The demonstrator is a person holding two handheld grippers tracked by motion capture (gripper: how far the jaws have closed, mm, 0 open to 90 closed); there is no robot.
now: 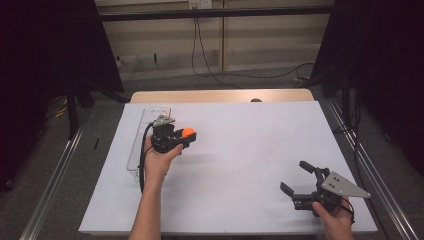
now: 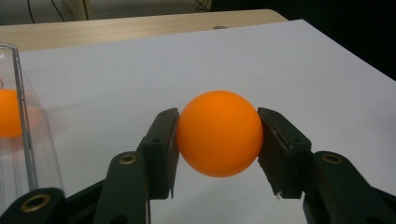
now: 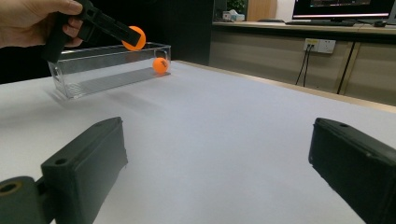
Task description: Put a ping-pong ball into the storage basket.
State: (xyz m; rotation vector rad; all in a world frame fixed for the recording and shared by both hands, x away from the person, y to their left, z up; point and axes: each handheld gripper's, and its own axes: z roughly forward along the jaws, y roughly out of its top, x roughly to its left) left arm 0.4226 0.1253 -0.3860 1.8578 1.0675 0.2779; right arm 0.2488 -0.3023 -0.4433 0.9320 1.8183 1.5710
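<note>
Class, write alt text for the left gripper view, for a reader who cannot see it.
An orange ball is clamped in the left gripper, above a white table. At the left edge stands a clear plastic box with a second orange ball inside.

Even overhead light, white table sheet point(image 1: 240, 150) bright, surroundings dim to black at both sides. Soft faint shadows under the hands. High view slightly soft, low detail. Orange ball point(image 2: 219, 133) sharp close up; near jaws in right gripper view blurred.
</note>
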